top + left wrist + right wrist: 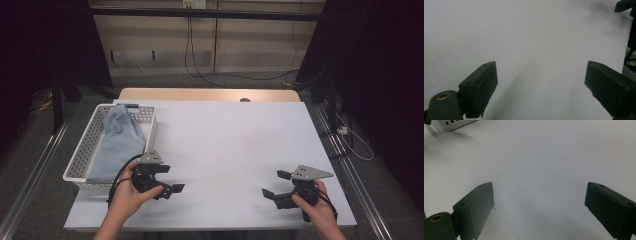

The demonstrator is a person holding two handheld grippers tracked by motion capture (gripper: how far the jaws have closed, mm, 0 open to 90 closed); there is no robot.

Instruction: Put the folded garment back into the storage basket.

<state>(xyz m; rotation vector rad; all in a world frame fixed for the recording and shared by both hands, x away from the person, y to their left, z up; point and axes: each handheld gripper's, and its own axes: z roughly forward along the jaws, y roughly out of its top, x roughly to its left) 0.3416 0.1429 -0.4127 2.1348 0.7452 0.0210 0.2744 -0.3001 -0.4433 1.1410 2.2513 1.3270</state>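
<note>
Now | basket [90, 131]: blue cloth [118, 140] inside | left tool [171, 178], right tool [272, 183]: jaws apart, empty

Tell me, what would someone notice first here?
Probably the white basket at the table's left edge, with a blue cloth heaped inside. Then the two black grippers near the front edge, left gripper beside the basket, right gripper opposite, both open with nothing between the jaws.

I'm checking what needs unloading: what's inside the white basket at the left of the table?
A light blue cloth lies bunched inside the white basket, one end draped up against its far rim. Whatever may lie beneath the cloth is covered.
</note>
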